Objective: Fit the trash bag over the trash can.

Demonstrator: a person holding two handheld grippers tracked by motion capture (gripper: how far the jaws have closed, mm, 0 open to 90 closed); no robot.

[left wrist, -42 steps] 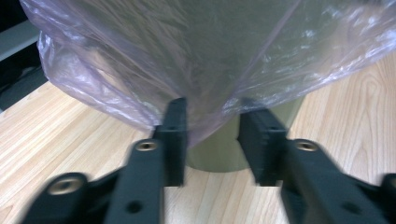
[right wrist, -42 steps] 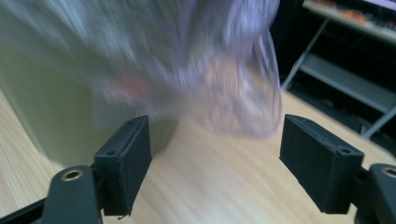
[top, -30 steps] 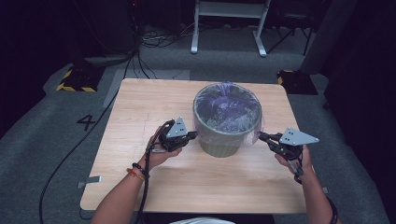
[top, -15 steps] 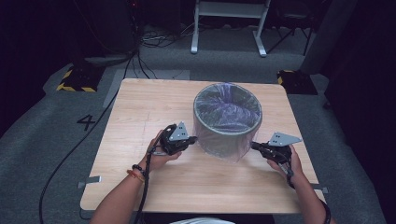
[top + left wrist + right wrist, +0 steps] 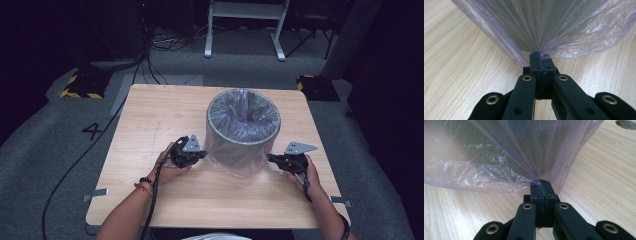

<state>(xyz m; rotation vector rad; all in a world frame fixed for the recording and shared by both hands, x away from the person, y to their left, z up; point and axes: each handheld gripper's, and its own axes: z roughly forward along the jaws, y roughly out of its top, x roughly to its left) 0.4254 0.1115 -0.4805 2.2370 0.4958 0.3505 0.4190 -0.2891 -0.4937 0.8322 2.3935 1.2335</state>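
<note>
A round grey bin (image 5: 243, 131) stands upright on the wooden table (image 5: 150, 120). A thin purple plastic bag (image 5: 235, 162) lines it and hangs folded down over the outside wall, nearly to the tabletop. My left gripper (image 5: 202, 154) is at the bin's lower left, shut on the bag's hem (image 5: 534, 48), which gathers into pleats at the jaw tips (image 5: 539, 56). My right gripper (image 5: 270, 158) is at the lower right, shut on the hem (image 5: 524, 177) there, with the film fanning out from its tips (image 5: 541, 183).
Both forearms come in from the near edge of the table. A cable (image 5: 75, 165) trails from the left gripper over the table's left side to the carpet. A white frame (image 5: 245, 20) and black boxes with yellow stripes (image 5: 82, 85) stand on the floor beyond.
Both grippers have moved down beside the bin, pulling the bag's hem from near the rim down the outer wall. The bag's mouth now lies stretched over the rim.
</note>
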